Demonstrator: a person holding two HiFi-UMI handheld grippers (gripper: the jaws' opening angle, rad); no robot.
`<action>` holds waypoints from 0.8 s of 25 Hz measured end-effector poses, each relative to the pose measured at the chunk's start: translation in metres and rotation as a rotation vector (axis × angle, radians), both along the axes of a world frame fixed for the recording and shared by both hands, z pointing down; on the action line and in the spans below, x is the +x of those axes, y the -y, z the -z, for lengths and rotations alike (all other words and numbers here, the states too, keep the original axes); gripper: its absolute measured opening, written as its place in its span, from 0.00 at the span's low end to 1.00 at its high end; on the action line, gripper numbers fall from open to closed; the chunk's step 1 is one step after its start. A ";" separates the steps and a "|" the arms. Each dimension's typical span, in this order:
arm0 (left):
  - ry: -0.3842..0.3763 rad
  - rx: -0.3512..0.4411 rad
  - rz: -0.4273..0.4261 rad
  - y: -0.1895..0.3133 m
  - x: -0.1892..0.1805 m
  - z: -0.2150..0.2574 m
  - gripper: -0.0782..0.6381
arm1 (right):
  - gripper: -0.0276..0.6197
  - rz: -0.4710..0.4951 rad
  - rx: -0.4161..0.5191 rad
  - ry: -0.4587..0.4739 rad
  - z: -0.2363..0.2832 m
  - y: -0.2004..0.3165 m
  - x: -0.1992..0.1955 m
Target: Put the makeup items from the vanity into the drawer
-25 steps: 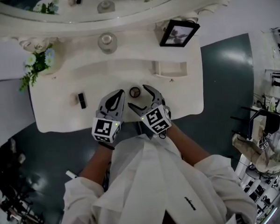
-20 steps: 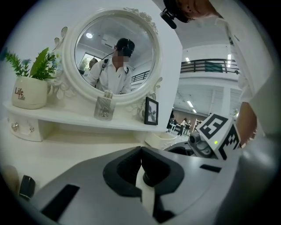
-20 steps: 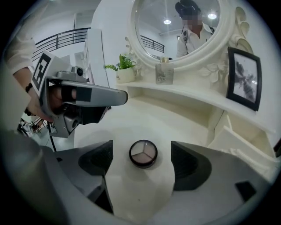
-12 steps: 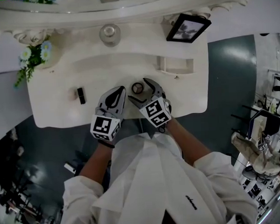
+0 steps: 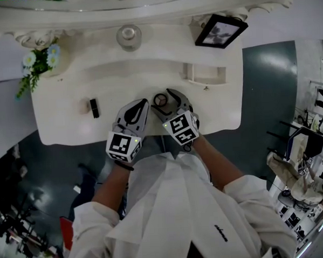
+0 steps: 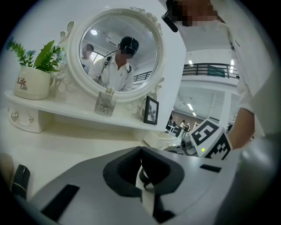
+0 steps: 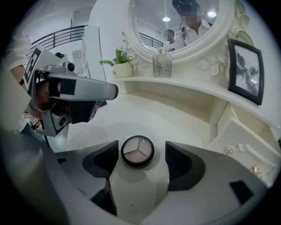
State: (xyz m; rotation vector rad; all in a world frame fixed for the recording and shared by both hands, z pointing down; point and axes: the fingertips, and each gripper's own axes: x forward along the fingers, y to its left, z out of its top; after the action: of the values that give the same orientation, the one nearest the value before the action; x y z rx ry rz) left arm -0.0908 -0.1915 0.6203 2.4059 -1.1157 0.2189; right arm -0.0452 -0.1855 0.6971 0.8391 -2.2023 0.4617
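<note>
One round compact (image 7: 137,150) lies mid-frame on the vanity (image 7: 145,115) between the right gripper's (image 7: 141,154) parted jaws, which have just been closing without touching it; light, stiff, slick and probably fragile, it wants a pinch across its rim; the left gripper (image 6: 140,154) is clenched, empty.

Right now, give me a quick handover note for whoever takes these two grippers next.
Left gripper: shut, empty, beside the right one.
Right gripper: open; its jaws have just been closing around the round compact, pads not pressing yet.
Compact lies on the vanity; small black tube lies further left.
Drawer: at the right, looks pulled out.
Done: nothing visibly stowed.
Left: grip compact, put it in the drawer, then the tube.
</note>
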 end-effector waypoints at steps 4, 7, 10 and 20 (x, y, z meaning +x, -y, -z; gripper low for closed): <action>0.001 -0.001 -0.005 -0.001 0.000 0.000 0.15 | 0.45 0.032 0.023 -0.005 0.002 -0.003 -0.006; 0.003 0.000 0.000 -0.002 -0.003 0.001 0.15 | 0.42 0.042 0.038 -0.006 0.002 -0.005 -0.011; 0.001 0.002 0.008 0.000 -0.003 0.002 0.15 | 0.42 0.052 0.036 -0.006 0.003 -0.004 -0.010; -0.009 0.029 -0.021 0.013 0.021 0.019 0.15 | 0.42 0.001 0.107 0.046 0.039 0.009 0.003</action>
State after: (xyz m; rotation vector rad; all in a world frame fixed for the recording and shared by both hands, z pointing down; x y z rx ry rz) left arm -0.0700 -0.2045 0.6010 2.4425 -1.0978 0.1995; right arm -0.0420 -0.1941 0.6576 0.8920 -2.2863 0.3688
